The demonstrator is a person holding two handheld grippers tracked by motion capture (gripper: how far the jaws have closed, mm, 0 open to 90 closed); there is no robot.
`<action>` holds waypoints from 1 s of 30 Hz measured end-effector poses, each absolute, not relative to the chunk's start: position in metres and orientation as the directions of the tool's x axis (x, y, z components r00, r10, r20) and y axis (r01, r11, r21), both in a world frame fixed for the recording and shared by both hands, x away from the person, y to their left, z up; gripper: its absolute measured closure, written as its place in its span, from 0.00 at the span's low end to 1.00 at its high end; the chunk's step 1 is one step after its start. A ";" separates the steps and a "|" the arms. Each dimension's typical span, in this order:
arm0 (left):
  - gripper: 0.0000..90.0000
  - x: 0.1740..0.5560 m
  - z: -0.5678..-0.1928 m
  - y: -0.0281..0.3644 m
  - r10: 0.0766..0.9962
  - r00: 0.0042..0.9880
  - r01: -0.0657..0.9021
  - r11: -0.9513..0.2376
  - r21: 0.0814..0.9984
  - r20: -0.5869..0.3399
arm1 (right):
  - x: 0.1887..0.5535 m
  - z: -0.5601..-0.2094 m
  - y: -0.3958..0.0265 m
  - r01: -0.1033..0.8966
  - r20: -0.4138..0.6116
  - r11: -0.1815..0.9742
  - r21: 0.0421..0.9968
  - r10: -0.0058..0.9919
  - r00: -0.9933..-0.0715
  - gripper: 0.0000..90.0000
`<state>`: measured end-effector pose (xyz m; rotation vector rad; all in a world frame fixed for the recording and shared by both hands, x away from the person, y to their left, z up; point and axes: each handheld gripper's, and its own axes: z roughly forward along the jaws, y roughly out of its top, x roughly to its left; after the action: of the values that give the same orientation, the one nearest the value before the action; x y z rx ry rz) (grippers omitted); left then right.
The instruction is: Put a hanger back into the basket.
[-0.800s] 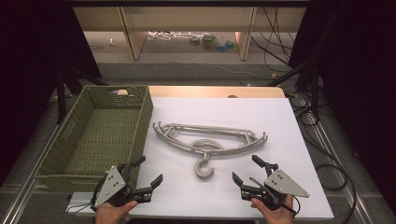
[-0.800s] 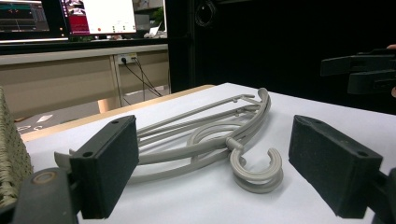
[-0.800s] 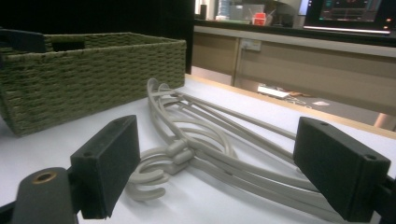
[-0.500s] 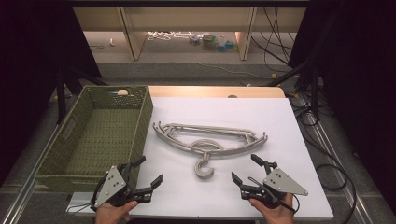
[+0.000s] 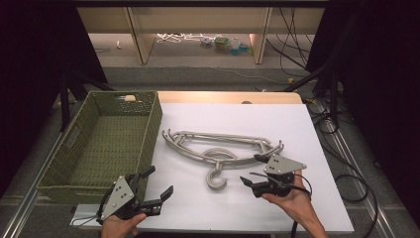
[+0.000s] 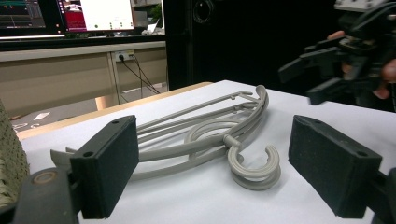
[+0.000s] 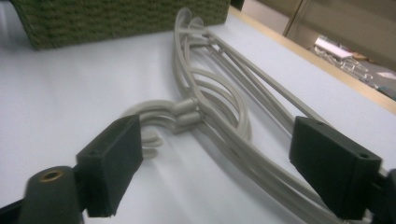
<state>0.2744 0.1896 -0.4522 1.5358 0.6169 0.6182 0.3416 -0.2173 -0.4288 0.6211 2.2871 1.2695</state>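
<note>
The grey hangers [image 5: 223, 148] lie long-ways across the middle of the white table [image 5: 307, 208]. The right gripper [image 5: 255, 171], jaws spread and empty, is much nearer than the spread left gripper [image 5: 157, 184].

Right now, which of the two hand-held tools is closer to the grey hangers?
The right tool: its open jaws almost reach the hangers, while the left tool sits back beside the basket.
</note>
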 end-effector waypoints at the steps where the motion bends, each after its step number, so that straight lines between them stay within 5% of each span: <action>1: 0.18 0.275 -0.452 0.190 0.705 0.709 0.016 -0.053 0.998 0.026 | 0.347 -0.428 -0.216 0.168 -0.165 0.485 0.858 0.572 -0.804 0.23; 12: 0.18 0.275 -0.453 0.189 0.696 0.718 0.025 -0.061 0.998 0.025 | 0.410 -0.440 -0.207 0.225 -0.183 0.694 0.684 0.462 -0.868 0.38; 17: 0.18 0.275 -0.453 0.188 0.693 0.721 0.027 -0.064 0.998 0.025 | 0.420 -0.447 -0.204 0.205 -0.199 0.723 0.660 0.431 -0.880 0.39; 30: 0.18 0.275 -0.453 0.188 0.692 0.721 0.028 -0.064 0.998 0.024 | 0.433 -0.457 -0.193 0.167 -0.186 0.804 0.571 0.326 -0.927 0.61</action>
<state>0.2752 0.1884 -0.4533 1.5569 0.6062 0.6028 0.4333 -0.1935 -0.4573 0.3793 2.7158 0.8223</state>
